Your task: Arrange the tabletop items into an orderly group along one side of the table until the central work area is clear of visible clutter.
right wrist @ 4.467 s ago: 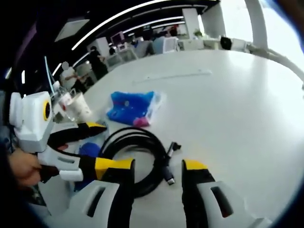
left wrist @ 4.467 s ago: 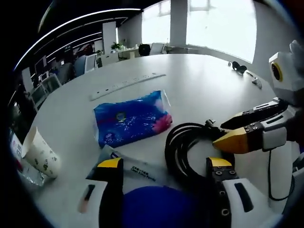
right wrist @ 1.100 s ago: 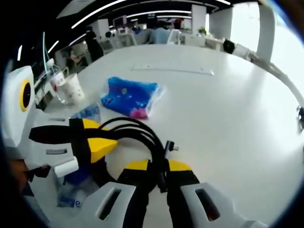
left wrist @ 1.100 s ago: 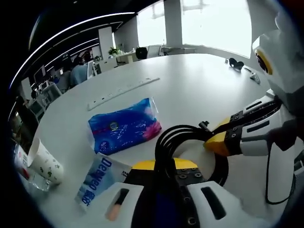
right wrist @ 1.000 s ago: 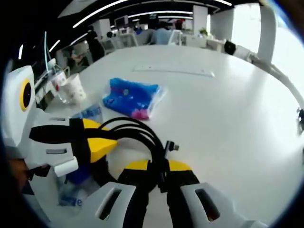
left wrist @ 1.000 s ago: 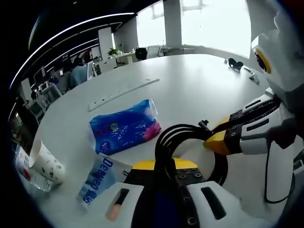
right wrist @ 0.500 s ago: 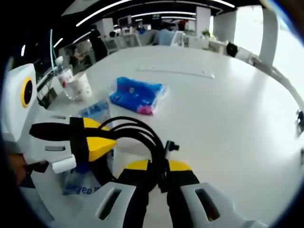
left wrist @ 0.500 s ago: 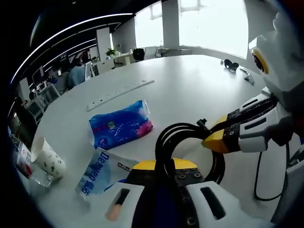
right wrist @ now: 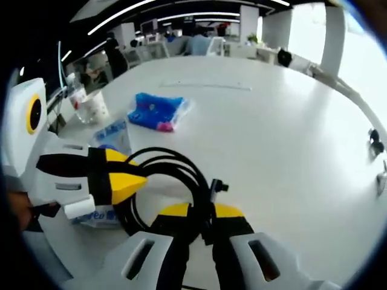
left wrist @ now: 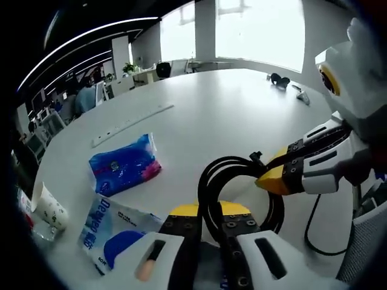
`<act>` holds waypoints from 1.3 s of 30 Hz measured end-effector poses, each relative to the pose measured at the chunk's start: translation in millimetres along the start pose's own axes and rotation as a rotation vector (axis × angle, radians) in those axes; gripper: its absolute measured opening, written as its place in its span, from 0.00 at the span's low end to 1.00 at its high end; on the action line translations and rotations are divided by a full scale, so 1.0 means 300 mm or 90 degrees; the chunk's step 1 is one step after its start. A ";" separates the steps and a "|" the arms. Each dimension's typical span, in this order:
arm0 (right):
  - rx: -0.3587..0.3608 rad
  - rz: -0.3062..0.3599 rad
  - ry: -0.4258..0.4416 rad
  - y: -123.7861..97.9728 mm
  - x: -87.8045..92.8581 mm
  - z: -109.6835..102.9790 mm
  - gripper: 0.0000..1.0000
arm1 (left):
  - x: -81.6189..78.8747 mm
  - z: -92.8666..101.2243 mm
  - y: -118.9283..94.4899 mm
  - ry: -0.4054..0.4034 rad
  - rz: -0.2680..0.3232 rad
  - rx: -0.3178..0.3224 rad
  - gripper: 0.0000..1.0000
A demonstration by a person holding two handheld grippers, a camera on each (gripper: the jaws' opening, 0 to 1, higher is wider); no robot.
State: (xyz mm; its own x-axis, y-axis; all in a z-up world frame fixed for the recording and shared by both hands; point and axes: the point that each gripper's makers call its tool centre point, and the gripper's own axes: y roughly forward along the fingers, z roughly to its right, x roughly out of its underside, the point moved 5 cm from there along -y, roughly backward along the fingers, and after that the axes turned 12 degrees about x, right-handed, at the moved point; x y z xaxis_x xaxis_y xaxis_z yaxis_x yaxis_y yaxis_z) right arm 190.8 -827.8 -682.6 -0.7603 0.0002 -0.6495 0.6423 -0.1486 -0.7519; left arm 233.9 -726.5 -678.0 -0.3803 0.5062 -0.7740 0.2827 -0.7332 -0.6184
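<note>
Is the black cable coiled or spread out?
Coiled: the black cable forms stacked loops, pinched by the left gripper and the right gripper.

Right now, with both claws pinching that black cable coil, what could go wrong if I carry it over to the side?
Likely risks: the coiled black cable is held by the left claw and right claw at just two spots, so loops may sag and unwind. Its loose plug end could drag. Swinging low might knock the white paper cup.

The left gripper (left wrist: 208,211) and the right gripper (right wrist: 200,212) both have their jaws pressed together, and their yellow tips nearly meet.
</note>
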 end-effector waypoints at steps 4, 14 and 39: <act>0.007 -0.007 0.006 -0.009 0.025 0.024 0.08 | 0.001 0.028 0.019 0.003 -0.006 0.013 0.07; 0.017 -0.026 0.014 -0.011 0.069 0.060 0.08 | 0.015 0.071 0.059 0.008 -0.027 0.034 0.08; 0.011 -0.052 0.037 0.001 0.110 0.072 0.09 | 0.046 0.087 0.093 0.007 -0.057 0.036 0.10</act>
State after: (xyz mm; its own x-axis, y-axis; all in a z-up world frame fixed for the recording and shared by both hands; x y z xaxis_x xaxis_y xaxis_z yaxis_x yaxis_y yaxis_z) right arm 163.8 -849.2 -701.8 -0.8028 0.0709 -0.5920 0.5763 -0.1626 -0.8009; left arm 213.6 -751.8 -702.3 -0.3925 0.5751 -0.7178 0.1983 -0.7091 -0.6766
